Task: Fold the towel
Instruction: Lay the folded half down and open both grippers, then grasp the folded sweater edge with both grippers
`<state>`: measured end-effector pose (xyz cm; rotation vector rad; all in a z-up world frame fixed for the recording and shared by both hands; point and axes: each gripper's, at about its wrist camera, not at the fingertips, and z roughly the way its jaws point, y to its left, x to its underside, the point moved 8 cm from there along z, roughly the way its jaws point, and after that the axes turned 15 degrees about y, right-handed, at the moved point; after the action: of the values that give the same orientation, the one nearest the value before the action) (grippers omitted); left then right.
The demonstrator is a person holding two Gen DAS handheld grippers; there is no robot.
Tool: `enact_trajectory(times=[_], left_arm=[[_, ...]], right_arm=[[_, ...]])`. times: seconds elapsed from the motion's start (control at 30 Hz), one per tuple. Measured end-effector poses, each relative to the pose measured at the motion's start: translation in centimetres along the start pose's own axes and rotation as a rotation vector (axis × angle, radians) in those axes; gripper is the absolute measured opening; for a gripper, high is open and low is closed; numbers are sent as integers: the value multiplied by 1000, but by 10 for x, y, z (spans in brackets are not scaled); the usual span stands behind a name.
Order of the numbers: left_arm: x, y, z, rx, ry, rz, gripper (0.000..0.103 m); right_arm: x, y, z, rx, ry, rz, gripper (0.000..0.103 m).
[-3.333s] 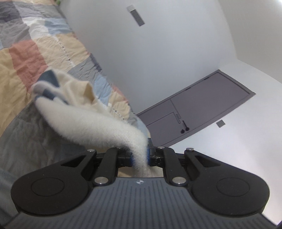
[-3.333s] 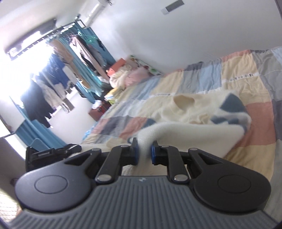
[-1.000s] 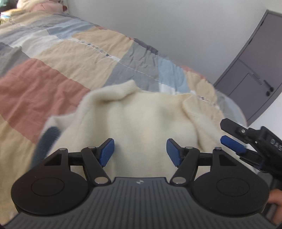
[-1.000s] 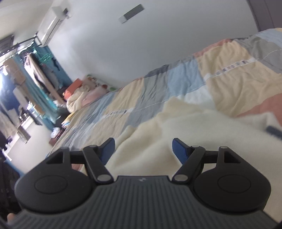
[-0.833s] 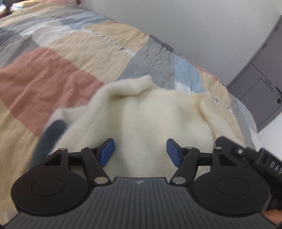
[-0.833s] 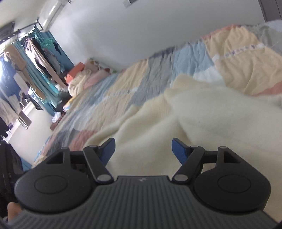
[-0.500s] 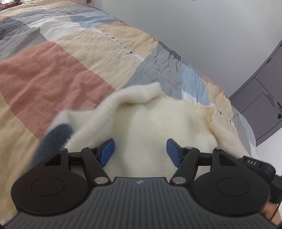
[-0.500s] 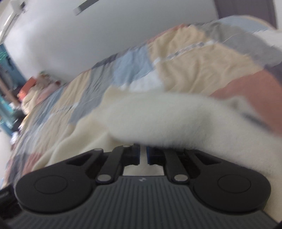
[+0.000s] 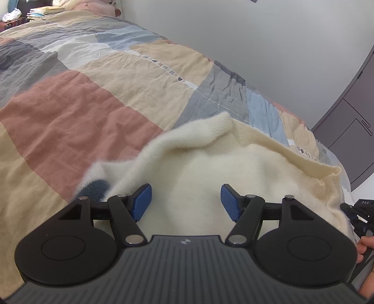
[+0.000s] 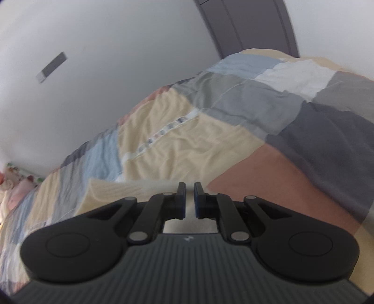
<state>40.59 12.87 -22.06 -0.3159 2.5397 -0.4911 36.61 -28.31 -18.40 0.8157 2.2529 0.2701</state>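
Observation:
A fluffy cream towel (image 9: 210, 163) with a dark blue patch (image 9: 95, 187) lies rumpled on the patchwork quilt. My left gripper (image 9: 185, 197) hovers just above it, open, its blue pads clear of the cloth. The other gripper (image 9: 360, 210) shows at the towel's right corner, held by a hand (image 9: 364, 245). In the right wrist view my right gripper (image 10: 189, 187) is shut, with a strip of the towel's cream edge (image 10: 112, 189) running from the left into its fingers. The rest of the towel is hidden under that gripper's body.
The quilt (image 9: 70, 105) of beige, pink, grey and blue patches covers the whole bed (image 10: 233, 131). A grey door (image 9: 357, 117) stands past the bed's end beside a white wall. Books and pillows (image 9: 42, 14) lie at the far head end.
Earlier both grippers held the towel up, then let it go on the bed. The right gripper has since shut on the towel's edge and swung toward the door end. The left stays open.

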Motion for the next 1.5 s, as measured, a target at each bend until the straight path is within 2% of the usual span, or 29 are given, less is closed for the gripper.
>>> enact_trajectory(times=[0.07,0.23,0.47,0.63,0.77,0.9,1.03,1.1,1.13,1.17,1.2,1.23,1.27,1.3,1.5], left_arm=[[-2,2,2,-6,1,-3,71],[-4,2,4,-10,2,-6,71],[11,-7,-15,23,10,-6,71],[39,-20,-40,34,2,19,71],[69,-27,-66,22,-19,6,71],[97,-38,-91,82,-31,-19,71],[126,-46,-99,139,6,-45,71],[139,-48,-99,132,21,-44,71],[143,-48,-99,119,22,-41,71],[147,-46,-100,108,25,-47,71],[150,-43,-100,107,29,-61,71],[153,-41,-99,111,38,-75,71],[156,-37,-97,114,51,-90,72],[158,-33,-95,117,65,-107,73],[159,-13,-82,183,122,-201,79]], right_arm=[[-3,-11,5,40,0,35,15],[4,-18,9,12,33,57,15],[22,8,-37,-88,6,-47,15],[48,21,-76,-181,16,-132,15],[81,26,-109,-264,57,-175,15],[109,30,-137,-307,110,-205,15],[139,22,-150,-363,237,-150,15],[152,19,-154,-376,292,-128,16],[157,18,-156,-376,313,-120,18],[163,15,-158,-371,331,-106,30],[169,14,-158,-370,351,-97,51],[173,13,-158,-373,365,-95,62],[176,13,-156,-369,371,-98,78],[177,12,-153,-351,370,-104,84],[176,2,-118,-310,424,7,84]])
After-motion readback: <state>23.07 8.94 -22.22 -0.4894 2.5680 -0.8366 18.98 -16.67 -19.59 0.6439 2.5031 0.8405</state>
